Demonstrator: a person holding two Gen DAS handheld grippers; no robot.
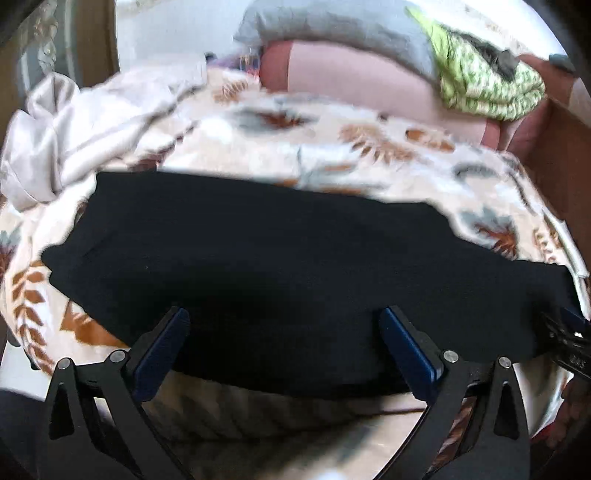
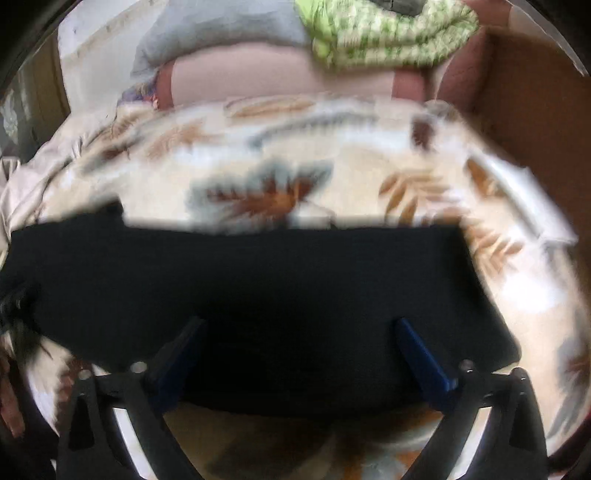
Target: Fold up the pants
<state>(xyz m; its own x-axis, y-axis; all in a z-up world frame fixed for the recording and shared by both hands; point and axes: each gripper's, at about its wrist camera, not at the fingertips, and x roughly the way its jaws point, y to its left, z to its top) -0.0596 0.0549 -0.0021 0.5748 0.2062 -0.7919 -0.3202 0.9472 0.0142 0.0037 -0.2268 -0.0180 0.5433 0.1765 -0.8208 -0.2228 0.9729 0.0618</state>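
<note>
Both tools, left tool [image 1: 284,325] & right tool [image 2: 301,336], gape open w/ black pants [image 1: 277,266] just ahead on bed blanket [image 1: 369,147], prob. lining up near-edge grab.

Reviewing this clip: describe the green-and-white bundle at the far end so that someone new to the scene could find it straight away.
Start from the leaf-patterned blanket covering the bed, where the black pants lie spread. Beyond it, pink bedding and a grey pillow sit at the far end. The folded quilt rests there on the right, the only lime-green, white-patterned item.
</note>
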